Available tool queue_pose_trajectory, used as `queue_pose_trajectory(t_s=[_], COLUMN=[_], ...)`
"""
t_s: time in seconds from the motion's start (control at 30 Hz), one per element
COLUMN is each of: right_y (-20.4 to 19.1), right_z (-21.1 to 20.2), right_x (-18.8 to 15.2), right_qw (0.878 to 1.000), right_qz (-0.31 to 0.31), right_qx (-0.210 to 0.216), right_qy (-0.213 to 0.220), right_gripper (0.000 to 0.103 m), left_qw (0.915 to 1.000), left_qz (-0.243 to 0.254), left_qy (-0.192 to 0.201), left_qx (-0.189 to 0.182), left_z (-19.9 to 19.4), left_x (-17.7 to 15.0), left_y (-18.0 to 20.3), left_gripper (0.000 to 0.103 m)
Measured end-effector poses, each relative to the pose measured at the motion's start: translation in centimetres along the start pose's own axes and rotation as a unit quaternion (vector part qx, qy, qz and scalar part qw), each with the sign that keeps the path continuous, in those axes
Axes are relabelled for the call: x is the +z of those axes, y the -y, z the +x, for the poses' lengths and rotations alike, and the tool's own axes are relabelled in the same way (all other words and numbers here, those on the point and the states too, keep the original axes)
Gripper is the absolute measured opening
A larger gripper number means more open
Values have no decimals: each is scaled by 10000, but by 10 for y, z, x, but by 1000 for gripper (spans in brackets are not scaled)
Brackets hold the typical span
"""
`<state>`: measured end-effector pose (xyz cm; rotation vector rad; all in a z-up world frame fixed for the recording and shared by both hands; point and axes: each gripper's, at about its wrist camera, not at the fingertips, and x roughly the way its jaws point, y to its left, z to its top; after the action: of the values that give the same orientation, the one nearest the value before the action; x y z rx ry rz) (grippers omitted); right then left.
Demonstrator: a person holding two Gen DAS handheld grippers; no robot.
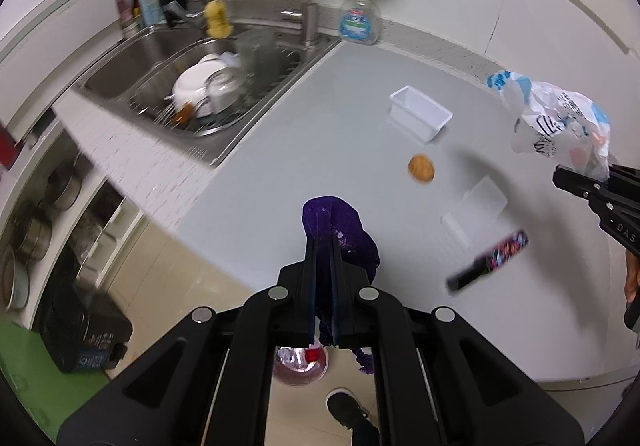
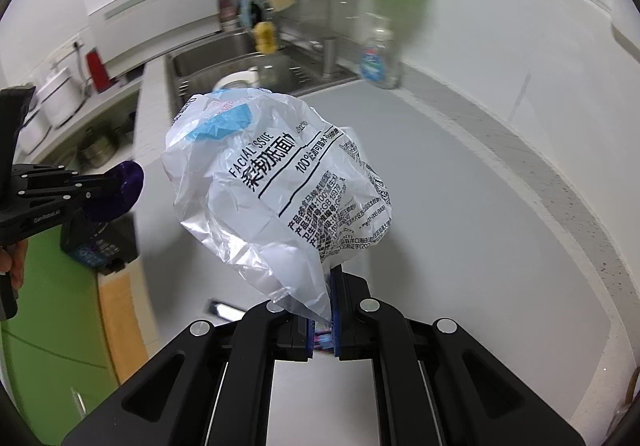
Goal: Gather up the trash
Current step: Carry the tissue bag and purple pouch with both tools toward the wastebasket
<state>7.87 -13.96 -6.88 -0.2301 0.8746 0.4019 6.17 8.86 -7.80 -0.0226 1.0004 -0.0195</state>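
The right tongs (image 2: 324,282) are pinching a crumpled white tissue wrapper (image 2: 276,182) whose print is reading "FACIAL TISSUE" and "100%" among Chinese characters, the bag billowing up ahead of the closed jaws, while off to their left the left tongs (image 1: 325,246) are clamping a purple wrapper (image 1: 340,226) (the body of that tool is showing "GenRobot.AI" in the right wrist view). Only the left wrist view is showing what is lying beyond its tips on the grey counter (image 1: 320,150): a small brown ball (image 1: 421,168), a white tub (image 1: 420,114), a clear lid (image 1: 476,206) and a dark patterned stick (image 1: 488,262), plus a bin (image 1: 300,366) sitting on the floor beneath the jaws.
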Motion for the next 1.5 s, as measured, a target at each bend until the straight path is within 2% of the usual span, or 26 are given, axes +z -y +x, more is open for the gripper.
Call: queue_pose_trajectory(t_s=[0.3, 0.47, 0.73, 0.9, 1.13, 1.5], right_y=[-93, -146, -202, -232, -261, -277], right_z=[-4, 5, 36, 79, 160, 328], right_x=[-13, -25, -58, -91, -136, -221], right_qw=[9959, 9891, 9772, 9676, 9540, 9337], right_qz=[-628, -982, -1394, -1679, -1863, -1942], right_qx=[647, 1076, 1451, 1550, 1672, 1587], right_qy=[-68, -211, -674, -1076, -1649, -2557], right_gripper=[5, 5, 5, 5, 5, 5], left_qw=[9989, 9971, 9912, 9867, 9797, 9722], left_qz=[-434, -664, -1121, -1358, -1682, -2018], left_qy=[-113, -253, -587, -793, -1016, -1141], left_qx=[166, 274, 383, 413, 399, 346], left_z=[-34, -32, -6, 21, 71, 167], left_x=[-74, -109, -175, -212, -263, -335], left_y=[-45, -69, -108, -127, -149, -171], left_gripper=[5, 5, 5, 5, 5, 5])
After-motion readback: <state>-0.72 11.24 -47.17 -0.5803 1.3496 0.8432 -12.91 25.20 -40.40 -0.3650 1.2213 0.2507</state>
